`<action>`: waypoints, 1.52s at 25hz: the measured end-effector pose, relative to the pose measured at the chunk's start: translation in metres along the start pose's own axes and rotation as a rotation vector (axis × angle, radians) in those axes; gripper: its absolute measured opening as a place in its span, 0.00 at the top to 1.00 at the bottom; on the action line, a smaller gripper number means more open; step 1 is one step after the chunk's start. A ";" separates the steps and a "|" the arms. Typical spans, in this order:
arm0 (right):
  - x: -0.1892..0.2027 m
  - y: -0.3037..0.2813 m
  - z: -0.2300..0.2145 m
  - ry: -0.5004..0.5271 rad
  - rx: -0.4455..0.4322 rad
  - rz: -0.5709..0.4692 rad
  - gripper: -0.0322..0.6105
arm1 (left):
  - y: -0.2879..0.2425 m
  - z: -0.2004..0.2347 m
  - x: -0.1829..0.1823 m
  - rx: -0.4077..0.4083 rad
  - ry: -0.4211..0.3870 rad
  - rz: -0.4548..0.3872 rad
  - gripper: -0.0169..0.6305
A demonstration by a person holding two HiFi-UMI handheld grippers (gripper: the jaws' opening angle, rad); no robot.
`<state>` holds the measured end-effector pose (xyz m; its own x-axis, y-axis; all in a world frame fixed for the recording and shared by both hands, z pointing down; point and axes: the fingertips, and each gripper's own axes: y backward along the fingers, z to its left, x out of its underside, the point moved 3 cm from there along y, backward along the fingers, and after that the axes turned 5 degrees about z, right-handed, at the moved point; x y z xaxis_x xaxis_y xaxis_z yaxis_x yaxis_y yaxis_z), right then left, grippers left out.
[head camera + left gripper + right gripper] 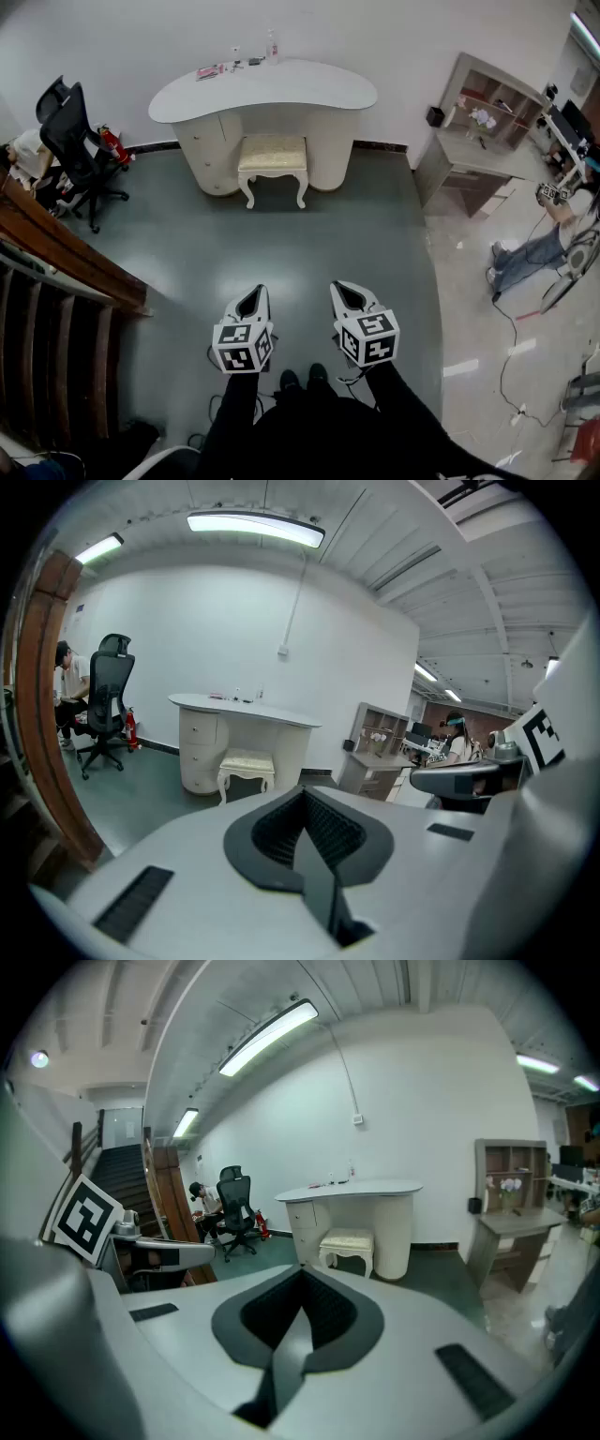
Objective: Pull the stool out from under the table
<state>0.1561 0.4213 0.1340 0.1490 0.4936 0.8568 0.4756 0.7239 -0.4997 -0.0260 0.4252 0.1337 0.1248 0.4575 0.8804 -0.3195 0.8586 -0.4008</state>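
Stool [273,155] under white table [281,89], grey-green floor [281,253]; L tongs [257,291] + R tongs [339,287] closed, empty

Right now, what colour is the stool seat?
Cream, slightly yellower than the white legs. The stool shows best in the head view.

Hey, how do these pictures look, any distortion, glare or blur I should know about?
Head view: evenly lit and sharp, wide-angle bending at the edges, stool small but clear. Left gripper view: heavy fisheye with dark corners, ceiling light blown out. Right gripper view: same fisheye, table crisp.
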 end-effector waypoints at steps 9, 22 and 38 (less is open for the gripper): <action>0.008 0.004 -0.010 -0.014 0.011 0.015 0.95 | -0.002 -0.007 0.005 -0.002 0.006 0.014 0.96; 0.013 0.002 -0.053 -0.048 0.055 0.039 0.95 | -0.022 0.000 -0.010 -0.050 0.023 0.009 0.96; 0.001 -0.003 -0.098 -0.050 0.094 0.044 0.95 | -0.056 -0.010 -0.040 -0.059 -0.004 -0.015 0.96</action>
<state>0.2400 0.3717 0.1488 0.1237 0.5476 0.8275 0.3862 0.7416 -0.5485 -0.0032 0.3612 0.1185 0.1252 0.4431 0.8877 -0.2612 0.8779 -0.4014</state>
